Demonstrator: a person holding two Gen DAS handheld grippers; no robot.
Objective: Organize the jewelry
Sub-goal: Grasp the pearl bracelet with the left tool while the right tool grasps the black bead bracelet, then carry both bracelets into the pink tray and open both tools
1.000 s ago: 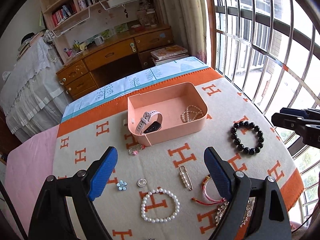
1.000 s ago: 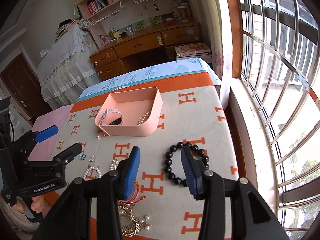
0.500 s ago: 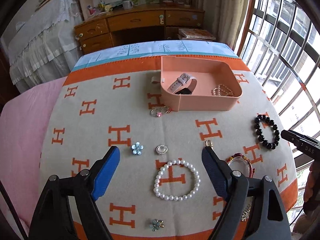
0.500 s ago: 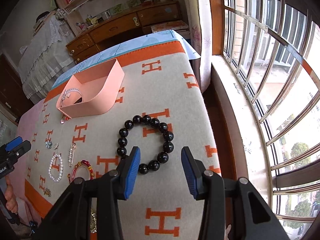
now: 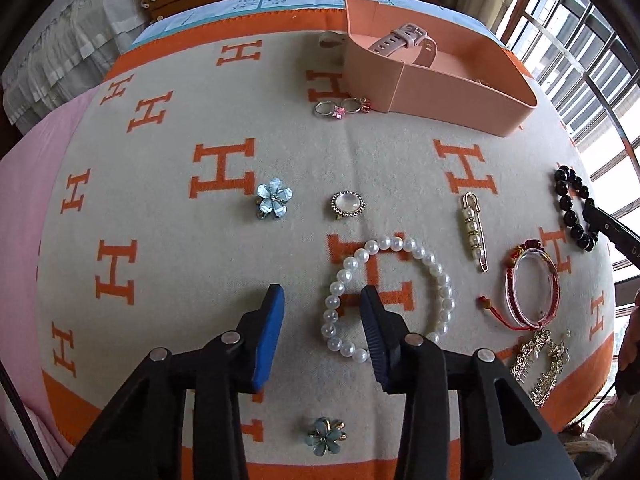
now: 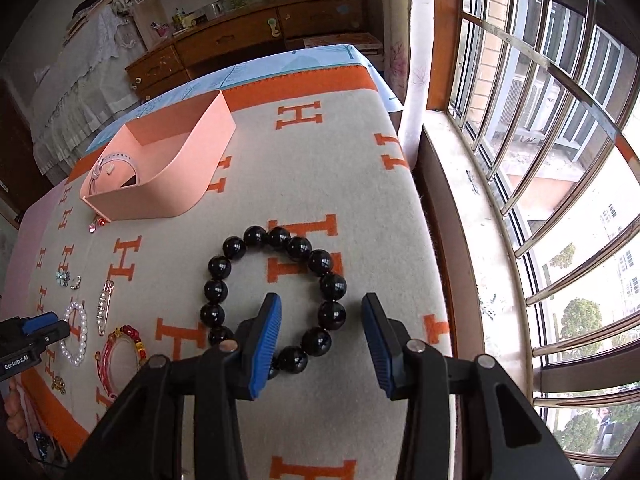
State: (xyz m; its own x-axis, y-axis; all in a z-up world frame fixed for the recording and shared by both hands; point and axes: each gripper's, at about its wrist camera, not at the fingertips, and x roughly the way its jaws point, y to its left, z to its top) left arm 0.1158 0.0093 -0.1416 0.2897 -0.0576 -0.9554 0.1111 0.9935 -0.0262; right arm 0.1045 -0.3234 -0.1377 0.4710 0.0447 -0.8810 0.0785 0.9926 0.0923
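Left hand-held gripper [image 5: 320, 308] pointing steeply down at the blanket-covered tabletop [image 5: 168, 264], lower centre of the left wrist view, jaws closing yet apart, straddling the left arc of the pearl bracelet [image 5: 386, 300]: one blue pad outside the loop, the other inside it, neither clearly pressing the beads. Just above, a round white brooch [image 5: 347, 205] and a pale blue flower clip [image 5: 273, 199]; at the lower edge, a second flower clip [image 5: 326, 436]. Right of the pearls, a pearl safety pin [image 5: 475, 231], a red-corded clear bangle [image 5: 534, 288] and a gold hair comb [image 5: 540, 364]. Upper centre, two rings with pink stones [image 5: 342, 107] lying just beside the pink tray [image 5: 460, 96], a pink watch [image 5: 404, 38] inside it. Right hand-held gripper [image 6: 320, 318] tilted down at the lower centre of the right wrist view, jaws closing but apart, set over the lower right arc of the black bead bracelet [image 6: 276, 292]; left pad inside the loop, right pad outside, beads between them, contact not certain. Same tray at upper left there, window bars filling the right side. Part of a hand [image 6: 14, 412] gripping the left tool at the lower left edge.
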